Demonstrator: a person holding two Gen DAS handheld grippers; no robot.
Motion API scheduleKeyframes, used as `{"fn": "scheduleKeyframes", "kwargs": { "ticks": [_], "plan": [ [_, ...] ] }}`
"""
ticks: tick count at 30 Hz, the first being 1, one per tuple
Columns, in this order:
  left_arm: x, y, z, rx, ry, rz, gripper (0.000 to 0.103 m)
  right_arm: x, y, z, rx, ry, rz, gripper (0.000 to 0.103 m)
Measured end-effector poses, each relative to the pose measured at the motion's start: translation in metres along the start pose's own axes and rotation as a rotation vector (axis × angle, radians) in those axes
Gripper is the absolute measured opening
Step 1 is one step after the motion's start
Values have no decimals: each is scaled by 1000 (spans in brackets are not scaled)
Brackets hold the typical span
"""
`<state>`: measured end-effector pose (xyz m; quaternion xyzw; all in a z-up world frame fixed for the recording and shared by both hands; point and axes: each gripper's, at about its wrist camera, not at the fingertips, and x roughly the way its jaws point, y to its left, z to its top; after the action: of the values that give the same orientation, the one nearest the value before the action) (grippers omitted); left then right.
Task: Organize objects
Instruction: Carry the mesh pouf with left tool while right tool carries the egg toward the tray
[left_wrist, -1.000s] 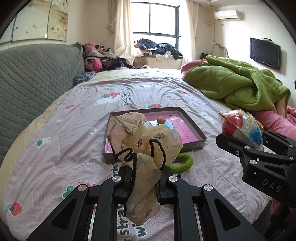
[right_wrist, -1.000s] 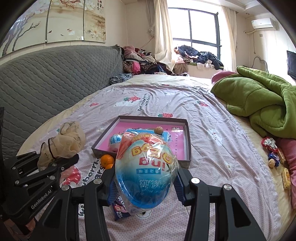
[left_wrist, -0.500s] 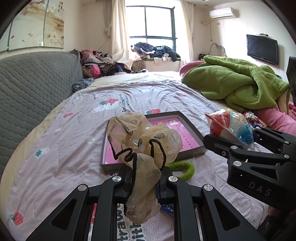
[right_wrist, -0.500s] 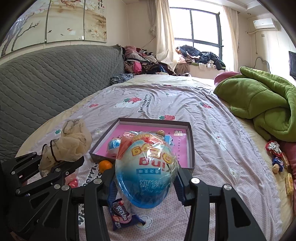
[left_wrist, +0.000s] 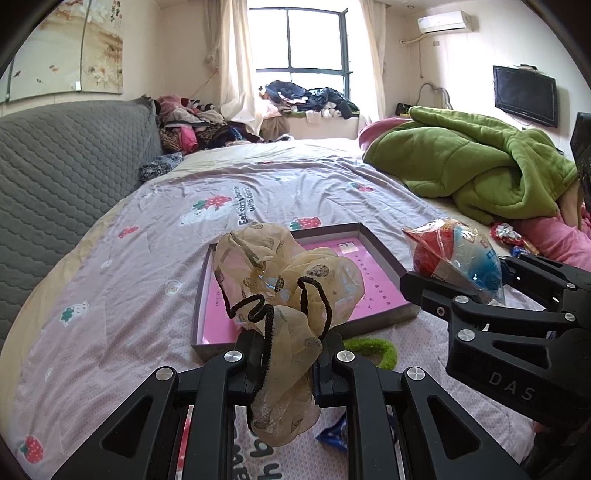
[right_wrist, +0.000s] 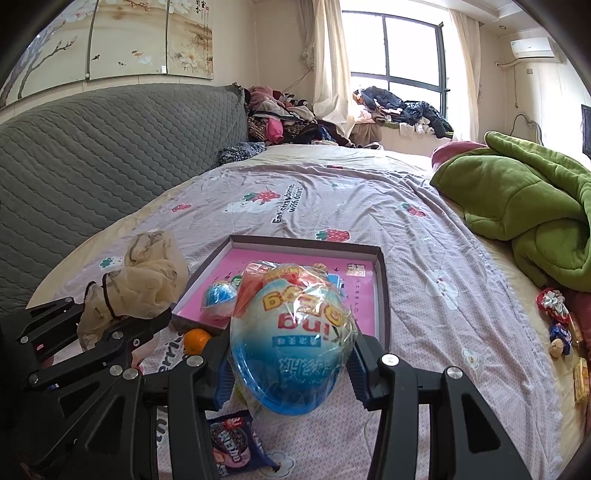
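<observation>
Left gripper (left_wrist: 286, 345) clamps the gauze pouch (left_wrist: 284, 295); right gripper (right_wrist: 291, 365) grips the wrapped egg (right_wrist: 291, 343): lower both gently inside the box (right_wrist: 384, 291).

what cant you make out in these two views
- Left wrist view: most of the pink tray floor, hidden by the beige scarf in the left gripper.
- Right wrist view: the tray's middle, hidden by the wrapped toy egg in the right gripper.
- Right wrist view: small wrapped sweets near the edge, too small to identify.

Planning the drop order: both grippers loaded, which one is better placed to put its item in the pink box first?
Right, probably: its toy egg lines up directly before the pink box; the left holds its scrunchie off toward the box's corner.
</observation>
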<state>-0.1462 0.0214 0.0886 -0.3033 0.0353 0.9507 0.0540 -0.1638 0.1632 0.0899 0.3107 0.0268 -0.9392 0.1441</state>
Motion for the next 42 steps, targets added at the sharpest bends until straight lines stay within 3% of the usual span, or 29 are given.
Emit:
{"fn": "scheduleKeyframes", "kwargs": {
  "ticks": [15, 42],
  "plan": [
    [66, 6, 27, -25, 61, 4, 17, 33, -32, 20, 15, 5, -41, 50],
    [155, -7, 26, 16, 170, 8, 17, 129, -53, 11, 11, 136, -51, 50]
  ]
}}
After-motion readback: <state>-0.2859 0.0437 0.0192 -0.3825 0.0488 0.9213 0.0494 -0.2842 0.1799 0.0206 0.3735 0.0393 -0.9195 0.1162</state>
